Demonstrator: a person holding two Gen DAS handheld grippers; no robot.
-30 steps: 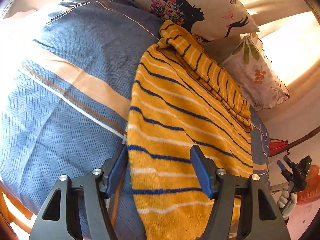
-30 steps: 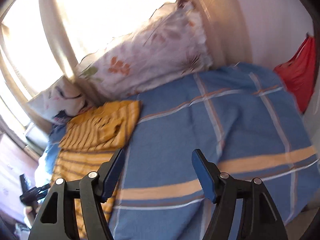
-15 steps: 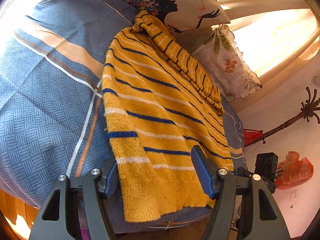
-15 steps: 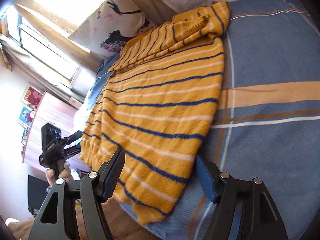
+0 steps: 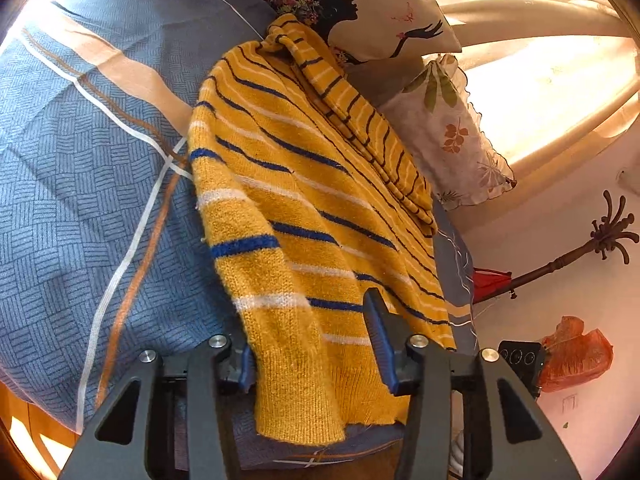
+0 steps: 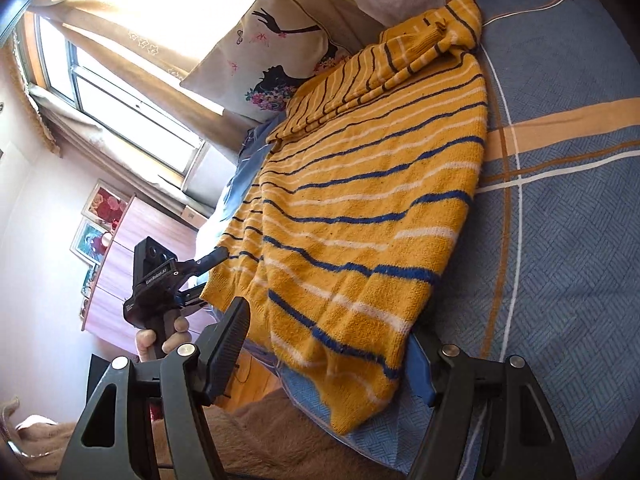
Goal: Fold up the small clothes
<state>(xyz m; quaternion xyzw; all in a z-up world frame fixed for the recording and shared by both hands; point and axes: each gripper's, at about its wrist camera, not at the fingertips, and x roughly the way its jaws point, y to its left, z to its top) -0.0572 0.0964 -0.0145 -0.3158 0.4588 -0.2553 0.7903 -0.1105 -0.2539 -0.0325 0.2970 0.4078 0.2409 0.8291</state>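
Your left gripper [image 5: 310, 354] is spread wide, its fingers either side of the sweater's [image 5: 304, 216] hem corner. Your right gripper [image 6: 332, 354] is likewise wide apart at the other hem corner. Neither has closed on cloth. The sweater lies flat on the bedspread [image 6: 560, 240], sleeves folded across its far end. Two pillows [image 5: 384, 4] crowd it at 12 to 1 o'clock. A coat stand [image 5: 560, 260] leans at 3 o'clock.

A home bedroom: a bed under a blue checked cotton bedspread [image 6: 560, 208], 2 printed cushions [image 5: 384, 4] at its head edge, beige curtains [image 6: 132, 8] over a sunlit sliding window [image 6: 120, 108], a dark wooden coat stand [image 5: 592, 248], and framed flower pictures [image 6: 100, 216] on the wall.
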